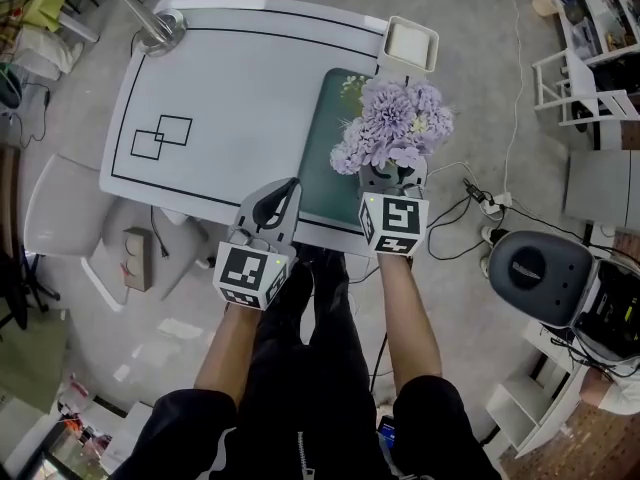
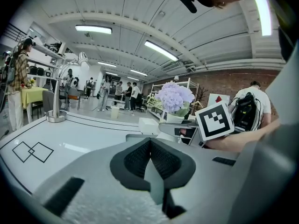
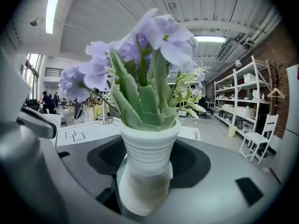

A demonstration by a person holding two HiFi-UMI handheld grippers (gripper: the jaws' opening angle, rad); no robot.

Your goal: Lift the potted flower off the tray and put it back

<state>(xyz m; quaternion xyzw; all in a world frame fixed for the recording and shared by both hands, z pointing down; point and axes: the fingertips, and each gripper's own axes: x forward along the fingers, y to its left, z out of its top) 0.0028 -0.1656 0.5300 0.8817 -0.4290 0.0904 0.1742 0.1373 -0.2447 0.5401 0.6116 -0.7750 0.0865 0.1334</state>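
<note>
The potted flower (image 1: 395,123), purple blooms in a ribbed white pot (image 3: 148,157), stands on the dark green tray (image 1: 325,168) at the table's near right edge. My right gripper (image 1: 392,180) reaches around the pot. Its jaws stand wide on either side of the pot (image 1: 385,176), with dark gaps showing beside the pads, so it is open. My left gripper (image 1: 290,186) hovers over the table's front edge to the left of the tray. In the left gripper view its tips (image 2: 149,141) meet with nothing between them, and the flower (image 2: 174,97) shows to the right.
The white table (image 1: 220,88) bears two black square outlines (image 1: 160,136), a lamp base (image 1: 160,30) at the far left corner and a small white dish (image 1: 410,43) beyond the tray. A white chair (image 1: 60,208) stands at the left; cables and a grey device (image 1: 540,268) lie at the right.
</note>
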